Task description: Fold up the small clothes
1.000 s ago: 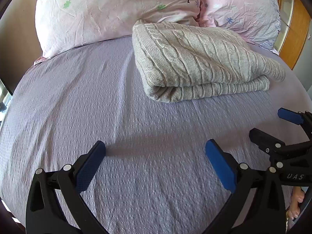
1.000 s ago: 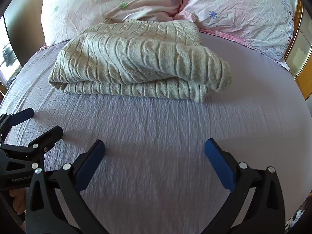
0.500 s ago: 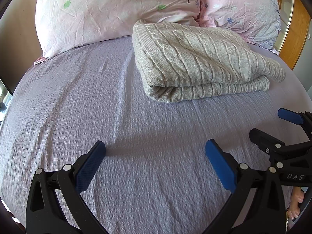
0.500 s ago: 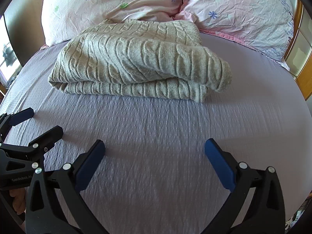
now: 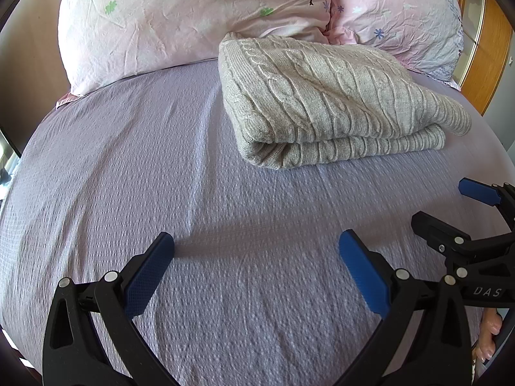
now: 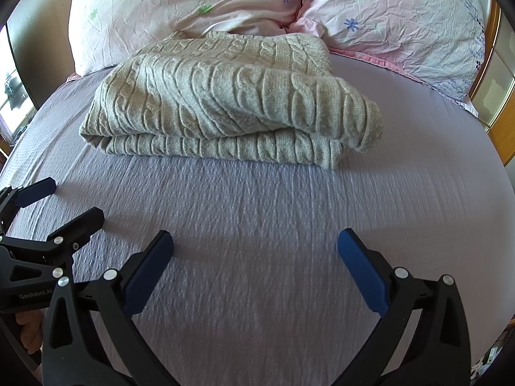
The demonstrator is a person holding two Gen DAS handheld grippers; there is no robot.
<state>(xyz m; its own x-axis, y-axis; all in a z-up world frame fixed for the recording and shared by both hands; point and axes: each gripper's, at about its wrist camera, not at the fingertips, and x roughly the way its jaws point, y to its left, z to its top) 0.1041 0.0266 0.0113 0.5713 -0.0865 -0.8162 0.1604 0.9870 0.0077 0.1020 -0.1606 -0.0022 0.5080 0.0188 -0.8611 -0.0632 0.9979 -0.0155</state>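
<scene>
Left wrist view: left gripper (image 5: pixel 256 249) spread wide, holding nothing, over lilac bedsheet (image 5: pixel 128 167). Folded grey cable-knit sweater (image 5: pixel 325 96) lies ahead, against two pink pillows (image 5: pixel 180 22). Right gripper (image 5: pixel 450 206) at the right edge, apparently parted. Right wrist view: right gripper (image 6: pixel 256 247) wide open, empty; sweater (image 6: pixel 231 96) folded, resting on sheet (image 6: pixel 322 209); left gripper (image 6: pixel 64 202) beside.

The folded sweater (image 6: pixel 231 106) is showing thick, matt beige cable-knit wool. The bedsheet (image 5: pixel 161 177) is looking like lilac cloth with a fine puckered weave. The far pillows (image 5: pixel 193 16) are wearing crinkled pink printed cotton. Both grippers are showing matt black plastic with blue textured pads (image 6: pixel 363 270) and shiny metal rivets.
</scene>
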